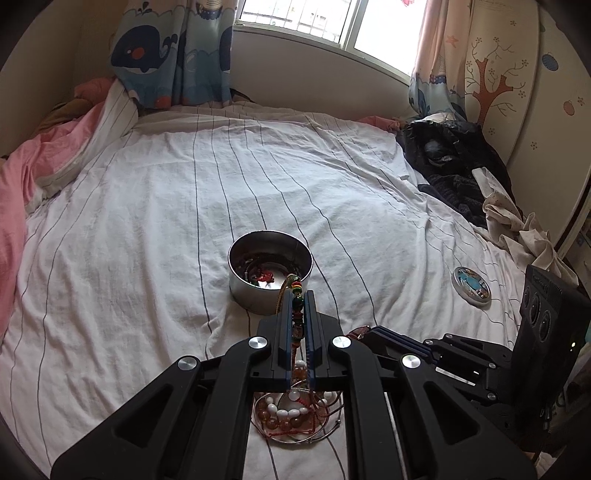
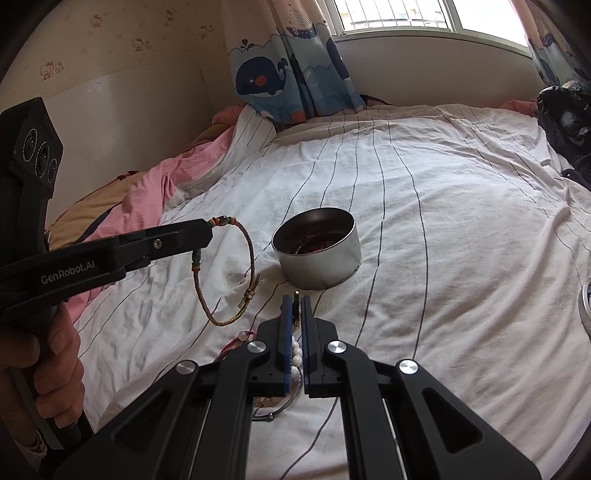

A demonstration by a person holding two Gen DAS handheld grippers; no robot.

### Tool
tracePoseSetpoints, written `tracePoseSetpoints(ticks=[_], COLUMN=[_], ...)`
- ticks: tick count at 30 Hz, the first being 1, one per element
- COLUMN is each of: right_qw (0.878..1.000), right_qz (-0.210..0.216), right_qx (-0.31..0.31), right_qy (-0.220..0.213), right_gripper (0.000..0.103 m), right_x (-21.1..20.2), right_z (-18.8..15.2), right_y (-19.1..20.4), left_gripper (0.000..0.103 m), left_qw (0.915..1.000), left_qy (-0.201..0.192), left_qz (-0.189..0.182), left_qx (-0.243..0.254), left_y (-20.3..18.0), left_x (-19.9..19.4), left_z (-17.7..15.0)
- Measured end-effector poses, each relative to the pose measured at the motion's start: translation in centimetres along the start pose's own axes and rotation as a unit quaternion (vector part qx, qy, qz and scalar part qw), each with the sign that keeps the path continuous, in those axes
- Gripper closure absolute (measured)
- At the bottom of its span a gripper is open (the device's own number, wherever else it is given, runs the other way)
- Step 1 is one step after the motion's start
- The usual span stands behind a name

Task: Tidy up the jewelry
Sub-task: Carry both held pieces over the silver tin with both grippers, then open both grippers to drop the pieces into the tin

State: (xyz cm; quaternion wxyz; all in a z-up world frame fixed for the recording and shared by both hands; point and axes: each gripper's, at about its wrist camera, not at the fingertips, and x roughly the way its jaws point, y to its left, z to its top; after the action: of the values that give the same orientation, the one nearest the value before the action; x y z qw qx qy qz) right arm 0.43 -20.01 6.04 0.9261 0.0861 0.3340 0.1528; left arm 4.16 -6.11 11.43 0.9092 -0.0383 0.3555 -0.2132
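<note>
Basically the braided bracelet (image 2: 236, 273) is light and floppy, dangling off the left tongs (image 2: 210, 230), which pinch it by the beaded knot, above the bed (image 2: 443, 258) and left of the steel tin (image 2: 317, 254). Gripping the knot seems smart, since thin cord slips. The right tongs (image 2: 295, 306) are closed on some small dark piece, over the bead pile (image 1: 295, 410) at the bed's near edge.

A child's bedroom at home — daylight coming in over the bed.

A bed (image 1: 184, 206) under a white striped sheet fills the room, a pink quilt (image 1: 22, 192) bunched at its edge; whale-print curtains (image 1: 166, 51) hang by the barred window (image 1: 306, 18), cartoon-cat wallpaper (image 2: 110, 44) on one wall, a wardrobe (image 1: 517, 81) painted with a tree — dark clothes (image 1: 450, 162) heaped beside it.
</note>
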Motion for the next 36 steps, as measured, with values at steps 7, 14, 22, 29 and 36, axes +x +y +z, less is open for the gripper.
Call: tracePoseSetpoints(ticks=[7, 14, 22, 29, 36], right_qw=[1.000, 0.999, 0.999, 0.998, 0.999], right_qz=[-0.005, -0.004, -0.013, -0.025, -0.024], right_qx=[0.016, 0.012, -0.002, -0.020, -0.025], right_qy=[-0.010, -0.032, -0.049, -0.049, -0.032], right_gripper=[0.098, 0.098, 0.098, 0.098, 0.098], right_x=[0.3, 1.1, 2.7, 5.1, 7.9], right_z=[1.1, 3.8, 7.1, 8.8, 8.6], right_y=[-1.1, -1.3, -1.6, -1.4, -1.0], left_gripper=[0.097, 0.097, 0.097, 0.097, 0.092], left_qw=[0.9999, 0.9994, 0.9988, 0.9983, 0.9977], left_qy=[-0.011, -0.020, -0.022, 0.030, 0.040], left_qz=[-0.012, -0.022, -0.027, -0.008, 0.021], left_qx=[-0.005, -0.019, -0.034, -0.050, -0.051], left_y=[-0.3, 0.4, 1.5, 3.3, 5.0], left_x=[1.7, 3.2, 6.0, 10.4, 10.5], left_z=[1.7, 3.7, 5.1, 4.7, 3.4])
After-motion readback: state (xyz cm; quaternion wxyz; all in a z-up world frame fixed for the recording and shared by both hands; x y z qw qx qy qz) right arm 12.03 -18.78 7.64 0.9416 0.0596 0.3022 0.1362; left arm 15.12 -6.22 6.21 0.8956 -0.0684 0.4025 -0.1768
